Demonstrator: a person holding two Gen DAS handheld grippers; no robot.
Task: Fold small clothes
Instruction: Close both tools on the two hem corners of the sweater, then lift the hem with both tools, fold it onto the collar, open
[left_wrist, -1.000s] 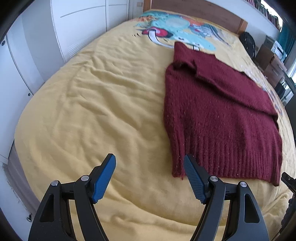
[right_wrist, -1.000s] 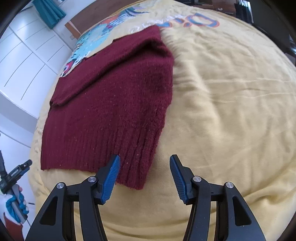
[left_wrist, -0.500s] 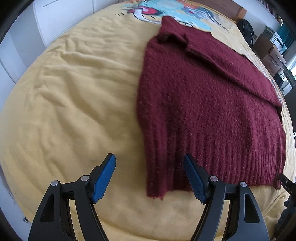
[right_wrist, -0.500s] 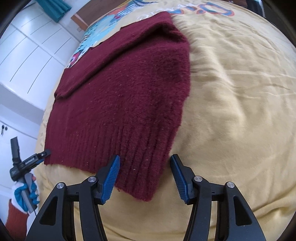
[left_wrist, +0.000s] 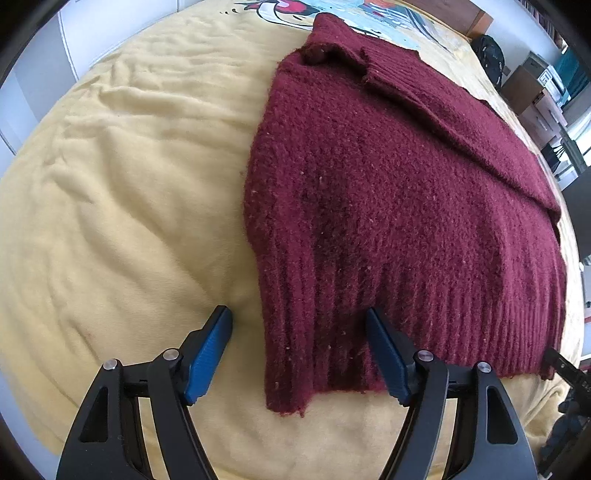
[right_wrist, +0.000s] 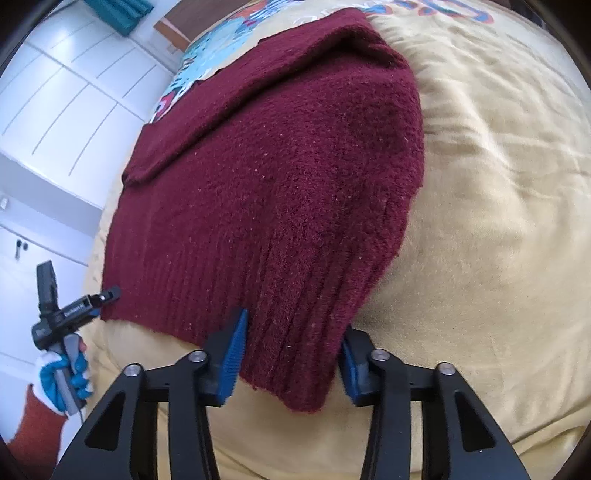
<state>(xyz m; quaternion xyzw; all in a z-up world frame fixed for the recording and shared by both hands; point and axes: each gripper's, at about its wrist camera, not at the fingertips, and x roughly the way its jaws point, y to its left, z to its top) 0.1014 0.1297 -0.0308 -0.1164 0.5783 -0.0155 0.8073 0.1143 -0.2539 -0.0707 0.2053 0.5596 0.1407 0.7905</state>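
A dark red knitted sweater (left_wrist: 388, 206) lies flat on a yellow bedspread (left_wrist: 122, 206), sleeves folded in, ribbed hem toward me. My left gripper (left_wrist: 299, 354) is open and straddles the hem's left corner, one finger on the bedspread, the other over the knit. The sweater also shows in the right wrist view (right_wrist: 280, 192). My right gripper (right_wrist: 291, 354) is open and straddles the hem's right corner, which lies between its blue pads (right_wrist: 232, 354). Neither gripper is closed on the cloth.
The bedspread (right_wrist: 498, 221) has a cartoon print (left_wrist: 373, 14) near the headboard. White wardrobe doors (right_wrist: 55, 122) stand on the left side of the bed. Drawers and boxes (left_wrist: 535, 85) stand on the right. The left gripper's handle and gloved hand (right_wrist: 62, 343) show in the right wrist view.
Both grippers have moved forward to the sweater's hem. Each now has a bottom corner between its open fingers. The sweater has not moved.
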